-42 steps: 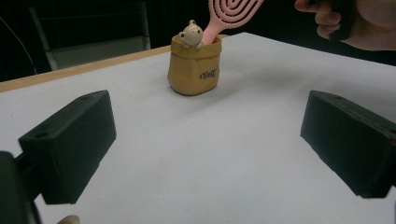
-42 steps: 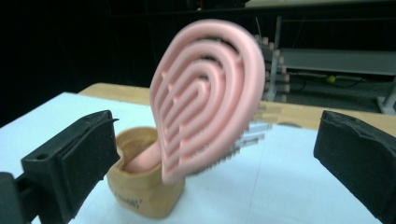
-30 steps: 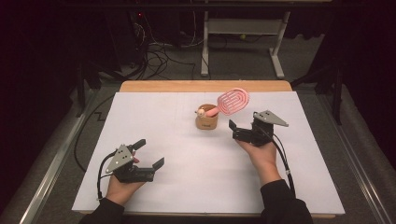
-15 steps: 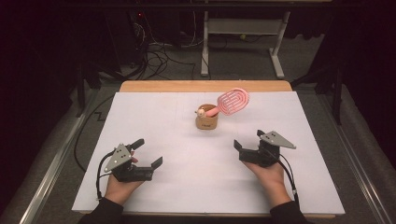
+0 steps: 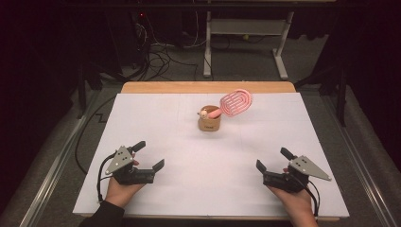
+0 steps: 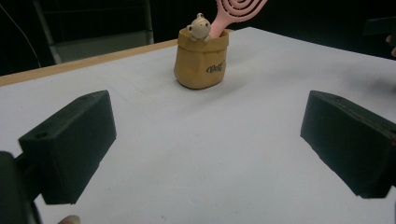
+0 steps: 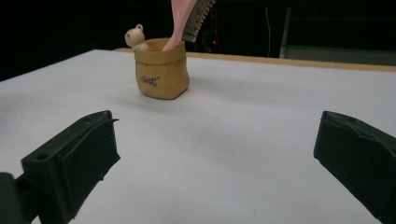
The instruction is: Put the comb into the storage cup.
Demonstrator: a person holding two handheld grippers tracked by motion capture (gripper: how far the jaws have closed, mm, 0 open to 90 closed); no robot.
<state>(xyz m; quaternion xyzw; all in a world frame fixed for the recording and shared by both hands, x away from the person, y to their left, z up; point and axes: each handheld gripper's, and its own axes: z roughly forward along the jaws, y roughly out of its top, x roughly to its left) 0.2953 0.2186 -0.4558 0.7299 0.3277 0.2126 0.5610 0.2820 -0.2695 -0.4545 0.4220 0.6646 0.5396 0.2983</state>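
Claws [image 5: 272,160] well short of pot [image 5: 209,124].

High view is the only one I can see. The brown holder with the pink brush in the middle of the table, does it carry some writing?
Observer: Yes. In the left gripper view the brown holder has a small dark word printed on its side; it is too small to read.
Operator: What is the small pale thing on its rim?
Observer: A little bear figure, peeking over the rim beside the handle of the pink brush.
Operator: Does the right gripper hold anything?
Observer: No. In its own view the right gripper has its jaws wide apart, with bare white table between them and the holder farther off.
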